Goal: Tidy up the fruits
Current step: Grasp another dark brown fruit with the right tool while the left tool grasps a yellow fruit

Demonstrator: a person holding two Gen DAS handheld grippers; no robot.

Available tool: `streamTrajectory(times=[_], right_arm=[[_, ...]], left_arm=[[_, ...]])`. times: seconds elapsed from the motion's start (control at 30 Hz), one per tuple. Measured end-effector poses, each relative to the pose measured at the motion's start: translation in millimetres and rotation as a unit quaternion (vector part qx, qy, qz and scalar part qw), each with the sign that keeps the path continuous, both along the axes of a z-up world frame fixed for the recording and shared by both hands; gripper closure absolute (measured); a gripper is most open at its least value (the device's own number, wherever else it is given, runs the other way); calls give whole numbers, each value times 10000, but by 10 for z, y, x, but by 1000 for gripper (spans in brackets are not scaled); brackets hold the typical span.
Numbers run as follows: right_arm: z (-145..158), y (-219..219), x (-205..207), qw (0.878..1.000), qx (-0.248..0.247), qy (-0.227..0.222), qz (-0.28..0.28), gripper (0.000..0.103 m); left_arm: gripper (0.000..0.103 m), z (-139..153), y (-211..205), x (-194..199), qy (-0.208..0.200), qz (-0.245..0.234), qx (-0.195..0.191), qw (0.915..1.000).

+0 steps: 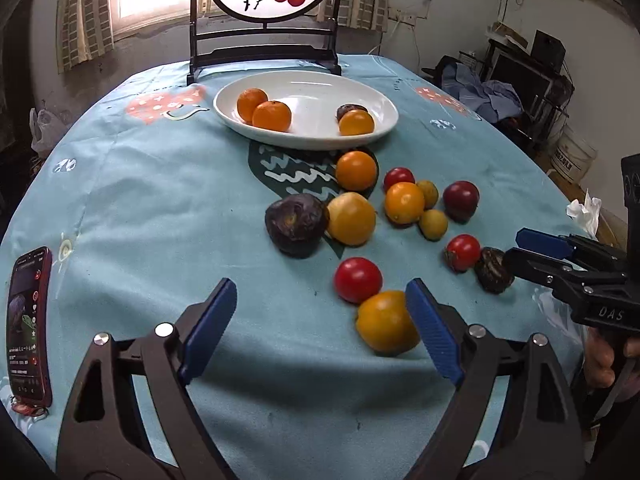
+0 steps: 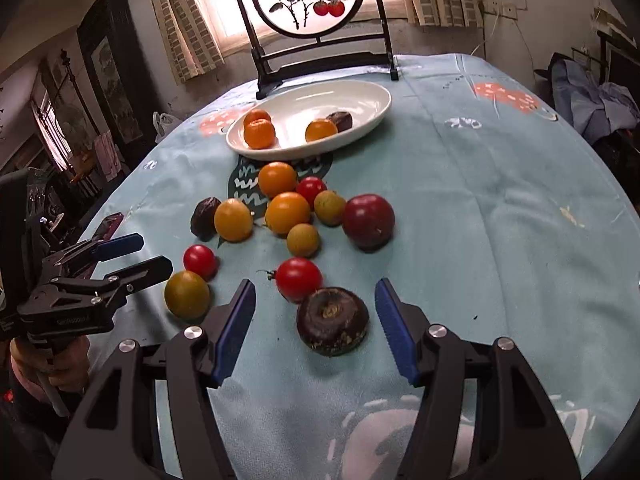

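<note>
Left gripper [image 1: 320, 328]: wide, empty, yellow fruit [image 1: 386, 322] touching its right side | Right gripper [image 2: 316, 328]: wide, dark passion fruit [image 2: 333, 321] sits between | White dish [image 2: 372, 114]: far | Risk: round fruit rolls away if bumped.

open cloth left and right — fruit crowds the middle
bare desk [image 1: 160, 200] runs left of the fruit cluster [image 1: 404, 202] up to the white plate [image 1: 308, 136]; a phone [image 1: 30, 328] lies at the left edge — the standing screen [image 1: 266, 52] blocks the far side.
</note>
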State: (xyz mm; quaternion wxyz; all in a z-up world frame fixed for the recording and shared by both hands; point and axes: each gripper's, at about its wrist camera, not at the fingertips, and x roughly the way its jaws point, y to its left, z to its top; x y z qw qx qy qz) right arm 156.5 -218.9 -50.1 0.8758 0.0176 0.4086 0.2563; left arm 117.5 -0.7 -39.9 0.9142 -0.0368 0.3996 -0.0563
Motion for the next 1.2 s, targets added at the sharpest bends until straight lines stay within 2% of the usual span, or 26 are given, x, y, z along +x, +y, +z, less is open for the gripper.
streamTrajectory(times=[0.23,0.37,0.6,0.77,1.0,1.2], right_arm=[[-81,94,-42,9979,-622,-180,55,40],[-119,127,-63,9968,-766,-203,86,40],[-189,145,-62,9961,-853,-151,145,41],[-225,159,-40,9961,-861,-48,168,49],[-241,166,-33,9962,-851,5,193,53],[-247,174,-29,9963,-835,32,178,54]], left_arm=[[19,-75,-114,-37,8,-300,13,9995],[28,-86,-188,-63,-2,-535,13,9986],[35,-138,-244,-58,78,-693,44,9976],[42,-163,-268,-57,141,-764,51,9970],[44,-179,-298,-57,170,-818,71,9965],[49,-200,-334,-45,245,-918,82,9954]])
